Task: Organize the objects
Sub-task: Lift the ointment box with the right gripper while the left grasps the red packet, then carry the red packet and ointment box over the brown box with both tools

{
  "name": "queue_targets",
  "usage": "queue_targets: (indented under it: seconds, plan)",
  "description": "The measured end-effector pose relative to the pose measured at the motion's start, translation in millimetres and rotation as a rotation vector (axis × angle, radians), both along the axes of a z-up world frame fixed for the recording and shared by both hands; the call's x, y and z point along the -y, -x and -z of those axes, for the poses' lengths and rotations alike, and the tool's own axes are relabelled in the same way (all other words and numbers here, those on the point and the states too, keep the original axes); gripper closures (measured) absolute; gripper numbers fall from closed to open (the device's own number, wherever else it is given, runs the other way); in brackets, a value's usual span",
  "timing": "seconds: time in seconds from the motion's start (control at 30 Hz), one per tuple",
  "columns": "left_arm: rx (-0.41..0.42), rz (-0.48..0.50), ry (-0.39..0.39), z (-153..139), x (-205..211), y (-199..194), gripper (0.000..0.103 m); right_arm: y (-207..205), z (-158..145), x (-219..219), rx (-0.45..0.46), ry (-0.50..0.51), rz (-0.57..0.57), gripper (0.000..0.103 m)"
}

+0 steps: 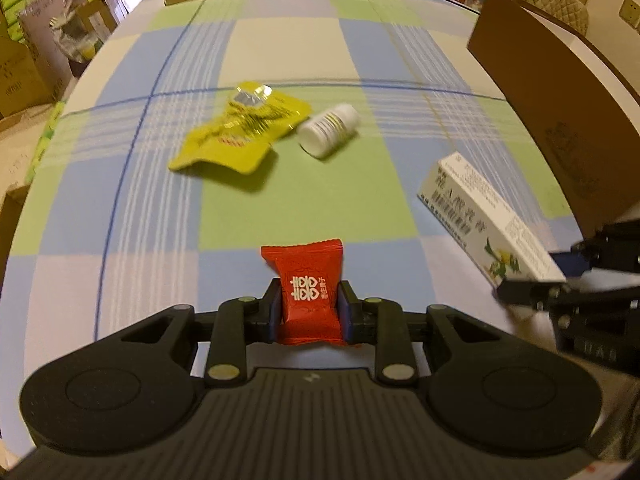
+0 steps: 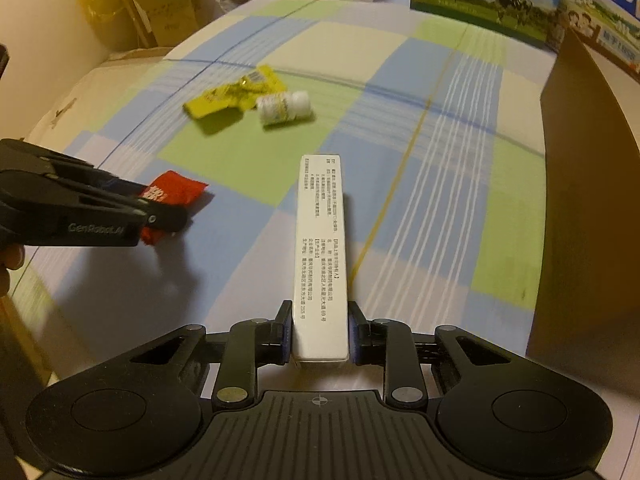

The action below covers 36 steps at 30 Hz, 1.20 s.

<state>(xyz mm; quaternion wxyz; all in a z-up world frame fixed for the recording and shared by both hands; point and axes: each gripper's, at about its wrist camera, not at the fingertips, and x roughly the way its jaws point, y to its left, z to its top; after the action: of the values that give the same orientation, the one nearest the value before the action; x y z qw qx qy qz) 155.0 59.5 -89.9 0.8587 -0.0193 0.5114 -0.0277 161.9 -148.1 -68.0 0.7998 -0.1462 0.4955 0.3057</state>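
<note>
Now the left gripper [image 1: 310, 308] pinches a red candy [image 1: 308, 292], its lower end hidden — right gripper [image 2: 319, 330] clamps the white carton [image 2: 320, 248]; brown box [image 2: 584, 200] cut off rightward.

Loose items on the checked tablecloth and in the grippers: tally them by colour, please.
Red: 1, candy packet held in the left gripper.
Yellow: 1, sachet on the cloth.
White: 2, bottle lying on its side, long carton in the right gripper.
Total: 4

Both wrist views low, close, facing forward; share checkered tablecloth [image 1: 304, 200].
</note>
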Motion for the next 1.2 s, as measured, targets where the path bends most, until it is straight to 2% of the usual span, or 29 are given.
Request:
queue_targets:
  seconds: [0.13,0.2,0.27,0.33,0.43,0.53,0.57,0.6,1.2]
  plan:
    - [-0.024,0.007,0.032,-1.5,7.7,9.5,0.079,6.6,-3.2,0.7,0.022,-0.018,0.003,0.078]
    - [-0.023,0.017,0.033,-1.7,14.0,11.6,0.079,3.8,-6.0,0.5,0.056,-0.042,0.012,0.068]
    - [-0.014,0.035,0.016,-1.1,19.8,11.4,0.078,0.2,-8.0,2.4,0.066,-0.077,0.026,0.063]
    - [-0.007,0.037,0.013,-1.2,21.0,10.5,0.078,-3.5,-6.6,1.4,0.068,-0.098,0.024,0.063]
    - [0.003,0.042,0.007,-1.2,22.1,8.4,0.077,-5.9,-0.2,-3.2,0.073,-0.078,0.001,0.063]
    - [0.010,0.066,-0.020,-1.2,27.1,6.4,0.077,-9.4,2.8,-3.1,0.065,-0.100,-0.008,0.066]
    - [0.013,0.078,-0.030,-1.1,29.1,6.0,0.077,-9.7,3.0,-3.0,0.068,-0.109,-0.011,0.078]
    - [0.015,0.085,-0.036,-1.1,30.1,5.3,0.077,-9.7,3.6,-3.9,0.070,-0.107,-0.016,0.080]
    - [0.023,0.099,-0.039,-0.2,33.1,-1.8,0.078,-14.0,2.8,-1.2,0.068,-0.118,0.000,0.081]
